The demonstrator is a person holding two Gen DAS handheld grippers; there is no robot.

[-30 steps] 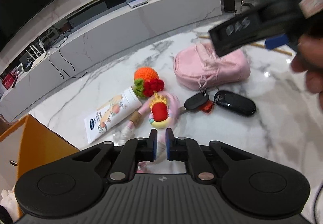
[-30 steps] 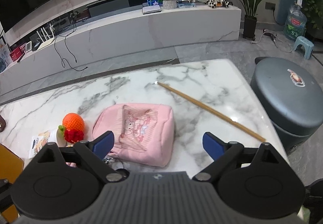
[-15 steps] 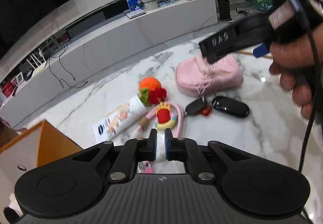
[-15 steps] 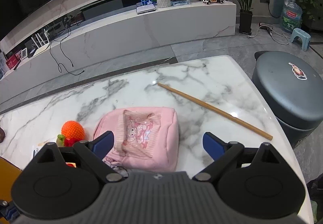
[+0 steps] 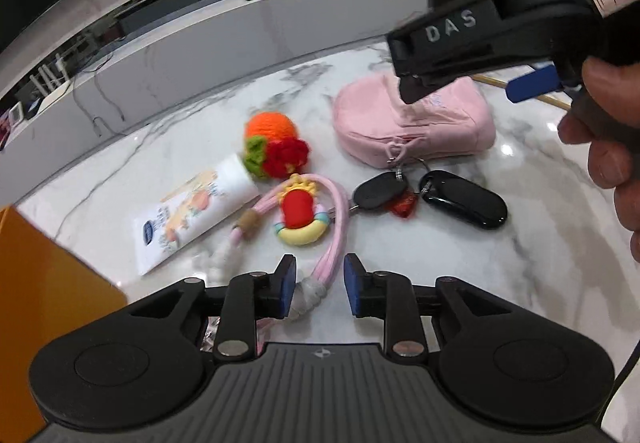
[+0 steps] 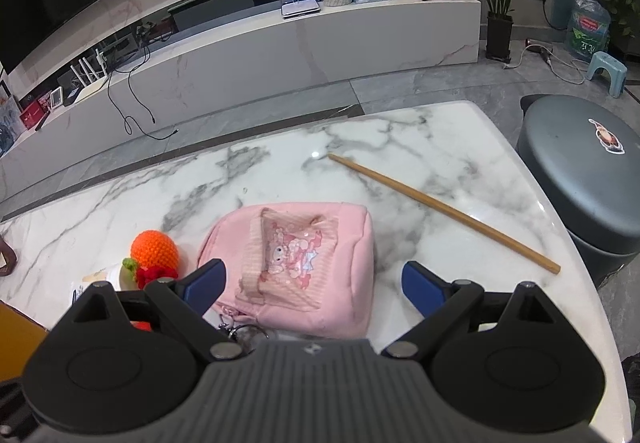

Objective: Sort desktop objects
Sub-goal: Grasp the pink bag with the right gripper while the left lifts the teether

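Observation:
On the marble table [image 5: 500,275] lie a pink pouch [image 5: 412,123], an orange crocheted fruit [image 5: 272,131], a white cream tube [image 5: 192,211], a pink cord with a red crowned charm [image 5: 300,215] and two black car keys [image 5: 460,203]. My left gripper [image 5: 319,283] hangs low over the cord. Its jaws are opening, and the cord's pale end lies between the pads without being pressed. My right gripper [image 6: 314,285] is open wide above the pink pouch [image 6: 304,263], with nothing held. Its black finger [image 5: 452,39] and the hand [image 5: 608,131] holding it show at the right of the left wrist view.
An orange box [image 5: 40,283] stands at the table's left edge. A wooden chopstick [image 6: 440,211] lies behind the pouch to the right. A grey round stool [image 6: 580,171] sits beside the table's right edge. A long white TV bench runs across the back.
My left gripper's jaws have parted from shut, and it has dropped closer to the pink cord. The right gripper has stayed over the pouch.

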